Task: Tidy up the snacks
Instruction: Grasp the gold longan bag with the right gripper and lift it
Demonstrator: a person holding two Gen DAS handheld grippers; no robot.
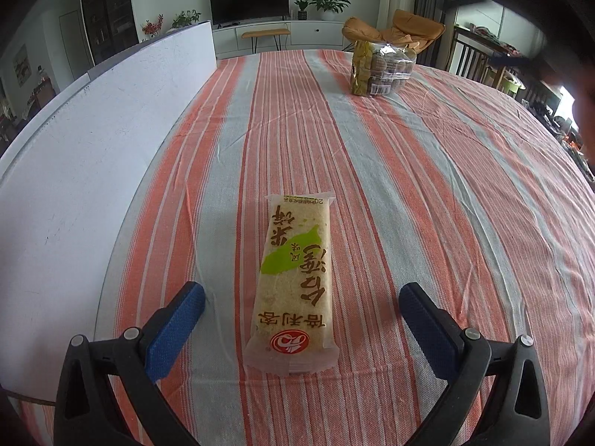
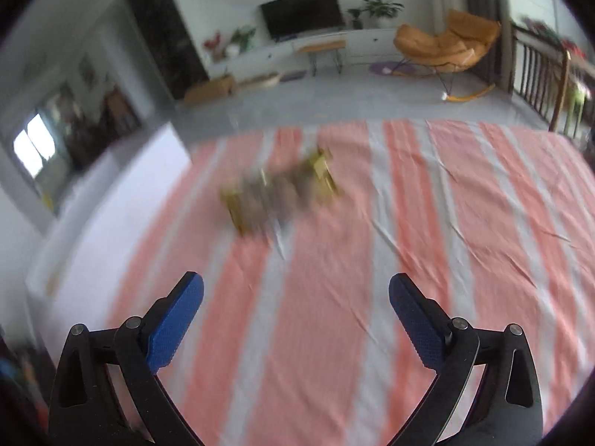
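Two snack items sit on the striped orange-and-grey tablecloth (image 1: 427,193) covering the surface, and neither is being held by anything. In the left wrist view, a long rice cracker packet (image 1: 293,282) with a green splash and upside-down print lies flat, its near end right between the blue pads of the left hand-held gripper (image 1: 302,297). That gripper is spread wide, pads clear of the wrapper on both sides, so nothing is pinched. Way out at 1 o'clock from the packet there's a clear bag of brown cookies (image 1: 379,68) with a yellow-green end, standing near the far edge of the cloth. A big white board (image 1: 93,171) runs along the 9 to 11 o'clock side. The right wrist view is pretty smeared with motion blur, but the right hand-held gripper (image 2: 296,288) is also wide open with nothing between its fingers, hanging over bare cloth. The cookie bag (image 2: 279,193) shows up as a blurry yellowish-brown lump at about 12 o'clock, well apart from the fingertips.
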